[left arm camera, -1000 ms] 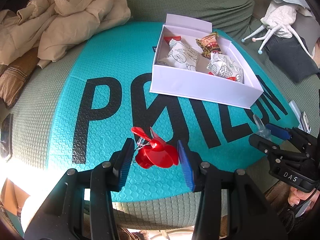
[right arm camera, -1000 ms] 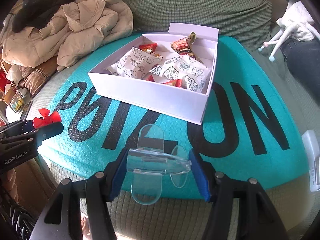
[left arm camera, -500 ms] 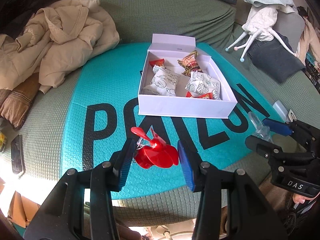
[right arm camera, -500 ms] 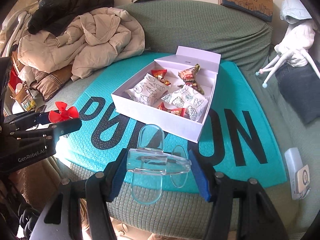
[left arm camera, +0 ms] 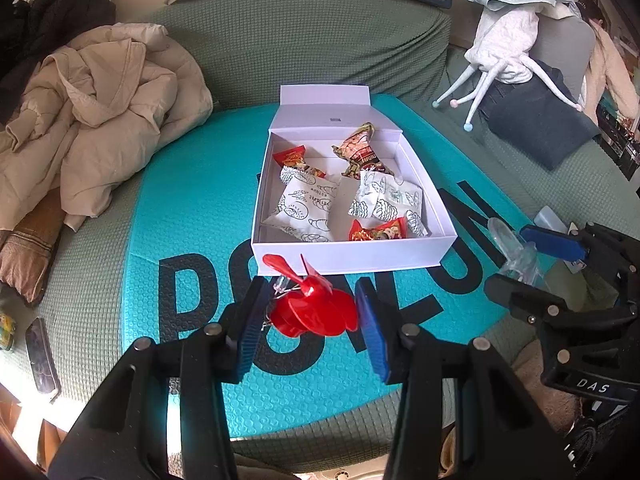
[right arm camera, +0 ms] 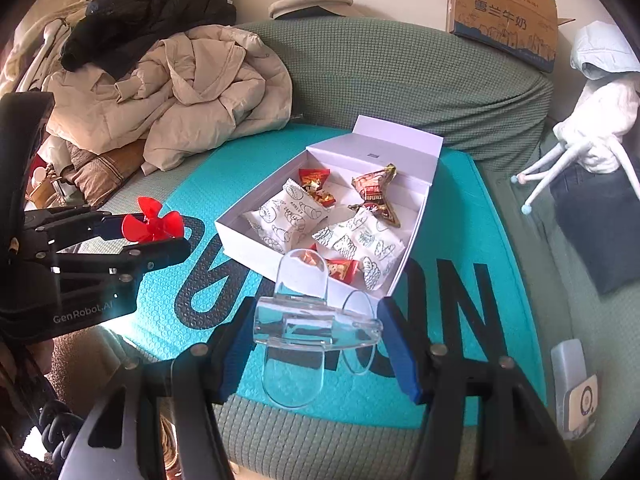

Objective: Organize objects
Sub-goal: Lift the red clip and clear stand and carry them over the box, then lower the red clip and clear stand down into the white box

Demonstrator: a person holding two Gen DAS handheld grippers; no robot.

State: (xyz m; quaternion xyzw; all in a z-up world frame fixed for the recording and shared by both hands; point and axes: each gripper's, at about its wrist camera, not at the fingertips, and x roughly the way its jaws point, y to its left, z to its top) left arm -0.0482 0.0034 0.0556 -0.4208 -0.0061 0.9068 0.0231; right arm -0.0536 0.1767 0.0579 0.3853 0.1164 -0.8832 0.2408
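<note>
Both grippers have risen off the teal mat (left arm camera: 192,208): the left gripper (left arm camera: 311,316) clamps a red fan (left arm camera: 312,312), the right gripper (right arm camera: 316,334) a clear clip (right arm camera: 304,320), seemingly bound for the white box (left arm camera: 352,254).

Bright daylight, seemingly from lower left, glaring there; sharp focus, fisheye-bent dark corners.

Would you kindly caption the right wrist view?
Right gripper holding a clear plastic clip before an open white snack box.
</note>
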